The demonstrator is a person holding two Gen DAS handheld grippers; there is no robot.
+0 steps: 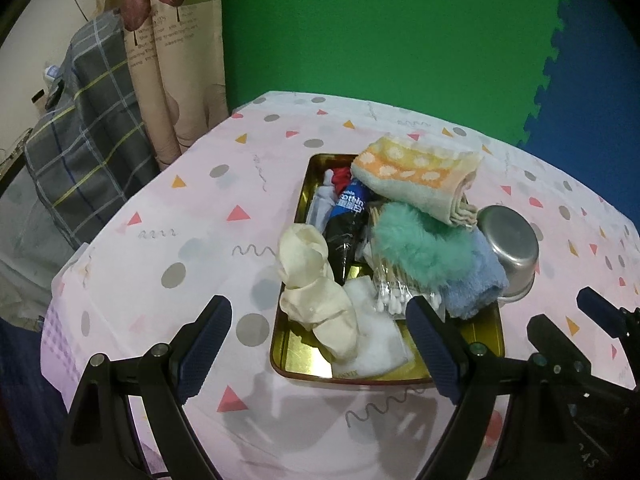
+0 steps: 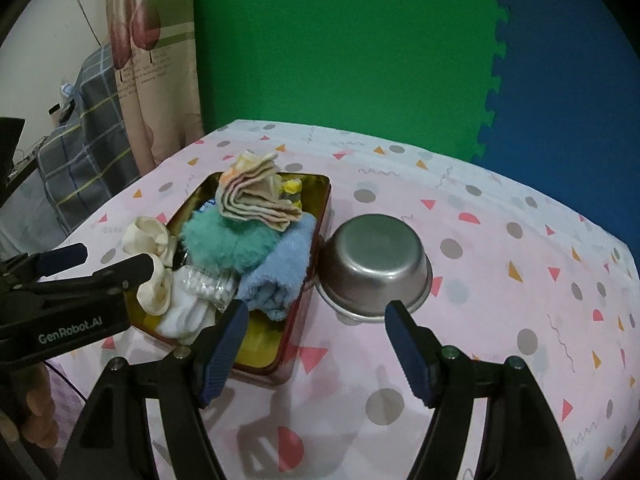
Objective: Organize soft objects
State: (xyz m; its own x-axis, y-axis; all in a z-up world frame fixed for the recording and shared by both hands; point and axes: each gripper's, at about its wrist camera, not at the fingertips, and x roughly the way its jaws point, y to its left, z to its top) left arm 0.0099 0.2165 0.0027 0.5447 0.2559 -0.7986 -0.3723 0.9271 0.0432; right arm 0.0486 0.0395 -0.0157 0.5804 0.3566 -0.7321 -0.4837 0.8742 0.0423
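A gold tin [image 1: 288, 344] on the table is heaped with soft things. They include a cream knotted cloth [image 1: 316, 292], a white sock [image 1: 376, 340], a green fluffy puff [image 1: 416, 240], a blue towel [image 1: 476, 280] and a folded orange dotted towel [image 1: 420, 176]. My left gripper [image 1: 318, 316] hangs open over the tin's near end, above the cream cloth, gripping nothing. In the right wrist view my right gripper [image 2: 316, 312] is open and empty above the gap between the tin [image 2: 320, 208] and the bowl [image 2: 376, 256]. The left gripper [image 2: 110, 258] shows at the left by the cream cloth [image 2: 148, 240].
An upturned steel bowl [image 1: 508, 248] stands against the tin's right side. A black tube [image 1: 348, 224] and a bag of cotton swabs [image 1: 392, 292] also lie in the tin. The patterned pink tablecloth [image 2: 520, 280] stretches to the right. Curtain and plaid bedding lie off the left edge.
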